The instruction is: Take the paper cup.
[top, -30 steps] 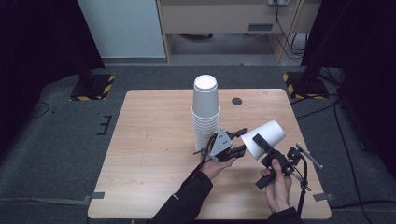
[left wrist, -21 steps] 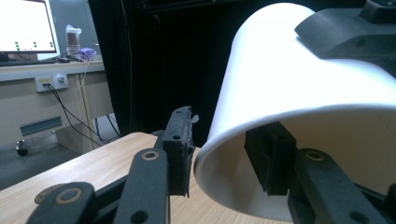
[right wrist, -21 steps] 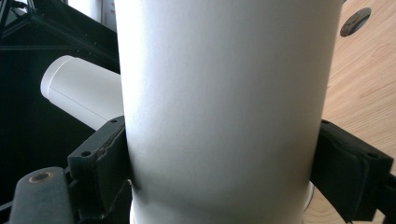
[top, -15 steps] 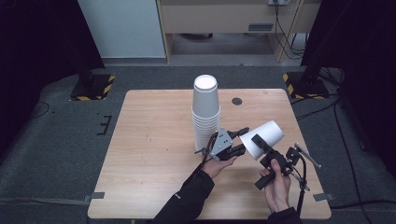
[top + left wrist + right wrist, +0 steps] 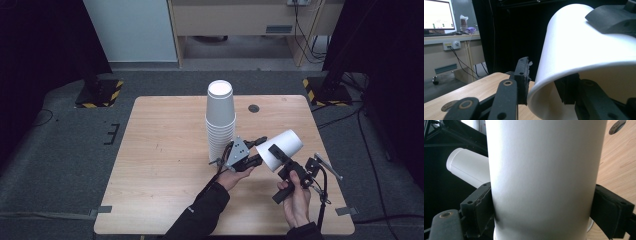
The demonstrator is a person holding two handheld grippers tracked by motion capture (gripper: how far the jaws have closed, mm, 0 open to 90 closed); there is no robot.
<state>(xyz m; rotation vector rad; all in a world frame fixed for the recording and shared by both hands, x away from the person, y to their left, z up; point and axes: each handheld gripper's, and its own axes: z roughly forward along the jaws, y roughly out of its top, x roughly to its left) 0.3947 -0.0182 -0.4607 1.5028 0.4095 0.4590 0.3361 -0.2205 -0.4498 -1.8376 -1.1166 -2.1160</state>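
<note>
My right gripper point(image 5: 279, 156) is shut on a white paper cup point(image 5: 284, 146), held tilted above the table's right front. In the right gripper view the cup point(image 5: 544, 182) sits squeezed between both pads point(image 5: 477, 207). My left gripper point(image 5: 259, 151) reaches from the left to the cup's open end. In the left gripper view its jaws have just been closing, one outside the rim and one inside the cup point(image 5: 579, 45), with a gap still showing. A tall stack of white cups point(image 5: 220, 120) stands upside down mid-table, just behind the left gripper.
The wooden table point(image 5: 165, 150) has a small dark round grommet point(image 5: 253, 108) near its far edge. The cup stack point(image 5: 466, 170) shows to the left in the right gripper view. Dark stands and a cabinet lie beyond the table.
The left gripper's jaws look slightly narrower at the cup's rim. Both hands and the held cup stay where they were.
</note>
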